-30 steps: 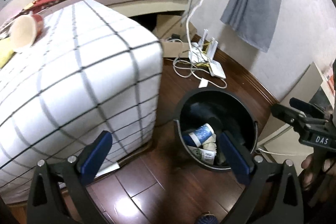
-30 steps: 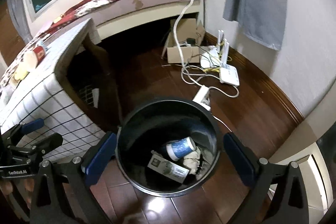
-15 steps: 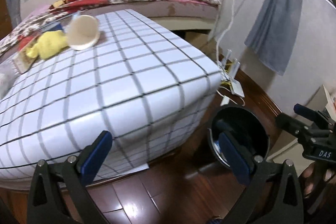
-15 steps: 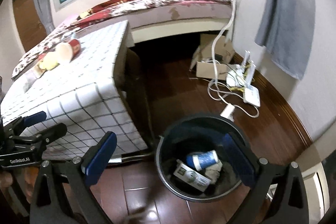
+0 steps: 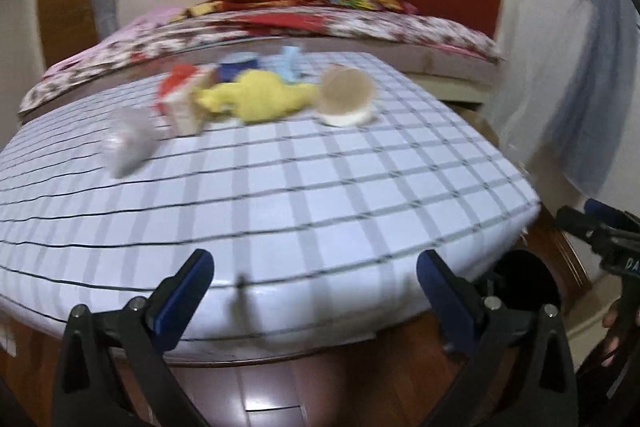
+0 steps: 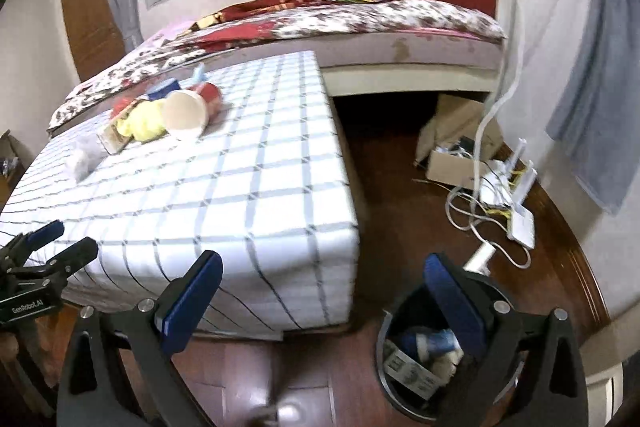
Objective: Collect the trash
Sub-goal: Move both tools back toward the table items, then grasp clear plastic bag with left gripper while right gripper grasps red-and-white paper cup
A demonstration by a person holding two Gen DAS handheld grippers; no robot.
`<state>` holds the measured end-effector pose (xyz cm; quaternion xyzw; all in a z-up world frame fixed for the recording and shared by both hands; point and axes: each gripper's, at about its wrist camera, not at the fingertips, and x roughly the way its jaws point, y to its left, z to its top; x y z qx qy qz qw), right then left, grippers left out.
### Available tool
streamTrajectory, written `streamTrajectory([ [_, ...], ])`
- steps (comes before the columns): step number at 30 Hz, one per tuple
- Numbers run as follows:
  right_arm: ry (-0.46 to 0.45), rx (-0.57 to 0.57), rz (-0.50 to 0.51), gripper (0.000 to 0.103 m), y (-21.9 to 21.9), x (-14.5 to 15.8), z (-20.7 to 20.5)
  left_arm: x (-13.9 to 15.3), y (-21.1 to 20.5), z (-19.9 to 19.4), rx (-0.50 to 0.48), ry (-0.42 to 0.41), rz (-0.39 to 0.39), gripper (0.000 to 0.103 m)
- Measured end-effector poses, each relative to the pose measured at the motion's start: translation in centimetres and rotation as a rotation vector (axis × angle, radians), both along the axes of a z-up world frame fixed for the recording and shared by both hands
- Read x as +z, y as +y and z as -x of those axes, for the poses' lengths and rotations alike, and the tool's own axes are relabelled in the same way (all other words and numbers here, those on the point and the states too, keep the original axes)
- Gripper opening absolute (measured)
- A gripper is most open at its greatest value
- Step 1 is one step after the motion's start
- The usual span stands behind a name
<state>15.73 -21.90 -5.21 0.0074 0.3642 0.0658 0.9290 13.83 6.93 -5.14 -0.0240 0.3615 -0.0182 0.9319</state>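
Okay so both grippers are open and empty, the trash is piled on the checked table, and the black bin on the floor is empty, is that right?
Not quite: the black bin is not empty. The right wrist view shows a blue cup and a carton inside. The rest holds: left gripper and right gripper open, empty.

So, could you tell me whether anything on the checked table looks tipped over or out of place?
Yes: a red paper cup lies on its side, mouth toward the cameras, beside a crumpled yellow wrapper and other litter at the far end of the table. No spill is visible.
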Motion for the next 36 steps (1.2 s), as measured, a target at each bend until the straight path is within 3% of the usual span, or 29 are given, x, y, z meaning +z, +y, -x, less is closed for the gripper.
streamTrajectory([
  [8,-0.042,0.112,-0.051,0.102,7.2,1.9,-4.5,1.1,9.1,-1.4,0.213,-0.051,-0.006,0.102],
  [14,-0.058,0.184,0.013,0.102,14.1,2.4,-9.4,0.9,14.8,-4.3,0.316,-0.043,0.062,0.101],
  [18,-0.043,0.202,0.062,0.102,16.7,1.6,-12.0,-0.1,16.4,-6.9,0.304,0.005,0.084,0.086],
  [25,-0.001,0.19,0.111,0.102,19.2,0.2,-16.1,-1.4,16.7,-10.3,0.256,0.05,0.083,0.084],
  [30,0.035,0.174,0.152,0.102,20.3,-0.8,-18.4,-2.2,17.1,-11.9,0.248,0.09,0.116,0.076],
  [32,0.047,0.172,0.158,0.098,20.4,-1.2,-19.0,-2.3,17.2,-12.4,0.243,0.095,0.13,0.074],
  [35,0.071,0.177,0.159,0.081,20.4,-1.7,-19.6,-2.5,17.2,-13.0,0.235,0.109,0.145,0.062],
  [36,0.079,0.181,0.152,0.073,20.2,-1.8,-19.7,-2.6,17.2,-13.1,0.228,0.113,0.157,0.045],
])
